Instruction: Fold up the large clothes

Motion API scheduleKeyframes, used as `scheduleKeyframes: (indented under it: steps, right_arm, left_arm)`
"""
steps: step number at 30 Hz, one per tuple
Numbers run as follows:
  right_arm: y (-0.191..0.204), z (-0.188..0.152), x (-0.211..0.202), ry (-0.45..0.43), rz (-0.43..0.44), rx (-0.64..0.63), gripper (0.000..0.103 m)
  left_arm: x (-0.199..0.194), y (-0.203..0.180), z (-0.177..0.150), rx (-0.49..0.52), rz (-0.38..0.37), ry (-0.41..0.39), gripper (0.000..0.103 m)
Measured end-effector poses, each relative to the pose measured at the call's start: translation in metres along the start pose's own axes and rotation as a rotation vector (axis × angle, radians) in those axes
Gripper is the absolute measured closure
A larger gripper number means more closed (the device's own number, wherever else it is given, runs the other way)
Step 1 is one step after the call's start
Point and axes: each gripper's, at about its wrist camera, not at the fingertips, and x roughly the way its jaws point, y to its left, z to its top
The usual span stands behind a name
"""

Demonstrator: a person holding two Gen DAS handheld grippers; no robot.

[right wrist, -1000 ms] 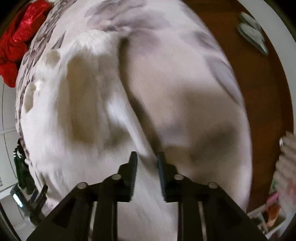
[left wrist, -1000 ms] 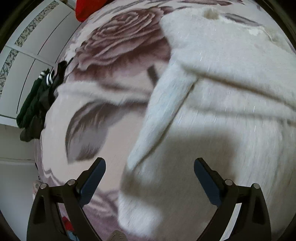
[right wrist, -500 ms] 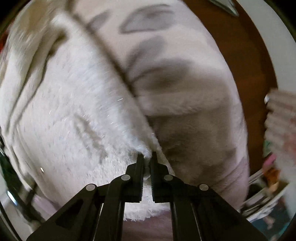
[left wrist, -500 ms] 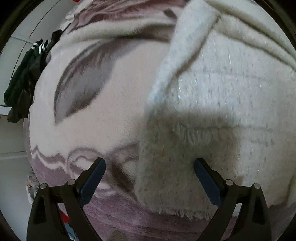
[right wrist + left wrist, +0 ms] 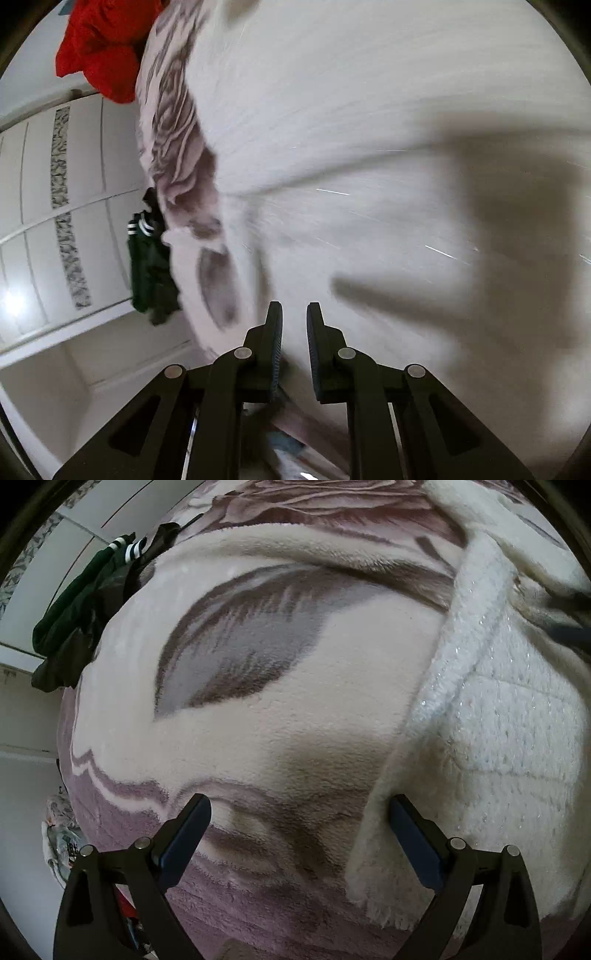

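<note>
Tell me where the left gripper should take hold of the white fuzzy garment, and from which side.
Probably the fringed lower corner of the white fuzzy garment, the loose bit nearest the open left gripper. Its long edge runs up the floral blanket just inside the right finger, so come from the blanket side, slide one finger under that edge and close across its thickness.

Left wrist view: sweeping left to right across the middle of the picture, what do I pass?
White cabinet doors → dark green garment with striped cuff → floral blanket with its big grey leaf print → fuzzy white sweater.
</note>
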Motion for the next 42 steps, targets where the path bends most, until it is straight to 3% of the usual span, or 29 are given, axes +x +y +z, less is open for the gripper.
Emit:
scheduleKeyframes:
  steps: [3,5,7,9,11,13,15,16,20,23,30,42]
  right_arm:
    - [0.036,0.026,0.059,-0.013,0.044,-0.027,0.089]
    - [0.062,0.034,0.085,0.015,-0.019,-0.112,0.088]
    - [0.066,0.033,0.083,0.064,-0.033,-0.137,0.088]
    - [0.057,0.015,0.056,0.062,-0.074,-0.155,0.088]
    - [0.039,-0.004,0.001,0.0,-0.138,-0.184,0.087]
    - [0.012,-0.016,-0.06,-0.088,-0.267,-0.21,0.067]
    - [-0.015,-0.026,-0.107,-0.176,-0.434,-0.232,0.055]
    - [-0.031,-0.03,-0.128,-0.215,-0.526,-0.227,0.055]
    - [-0.092,-0.026,-0.179,-0.283,-0.649,-0.104,0.055]
    - [-0.13,-0.022,-0.206,-0.332,-0.649,-0.013,0.055]
    - [-0.154,-0.023,-0.215,-0.371,-0.602,0.053,0.055]
    - [-0.143,-0.025,-0.178,-0.319,-0.634,0.047,0.055]
  left_arm:
    - [-0.006,0.002,0.001,-0.004,-0.004,-0.006,0.004]
    - [-0.012,0.006,0.005,-0.011,-0.001,-0.015,0.004]
    - [-0.021,0.01,0.017,-0.02,-0.009,-0.035,0.004]
    - [-0.032,0.011,0.036,-0.034,-0.029,-0.072,0.004]
    - [-0.042,-0.001,0.067,-0.029,-0.046,-0.119,0.004]
    - [-0.042,-0.014,0.096,-0.008,-0.058,-0.152,0.004]
    - [-0.039,-0.035,0.124,0.038,-0.063,-0.183,0.004]
    - [-0.033,-0.048,0.138,0.073,-0.067,-0.188,0.004]
    - [-0.011,-0.093,0.166,0.22,-0.034,-0.179,0.004]
    - [-0.003,-0.093,0.166,0.247,-0.029,-0.172,0.004]
    - [-0.007,-0.091,0.161,0.263,-0.023,-0.183,0.004]
    - [-0.018,-0.091,0.142,0.323,-0.082,-0.183,0.006]
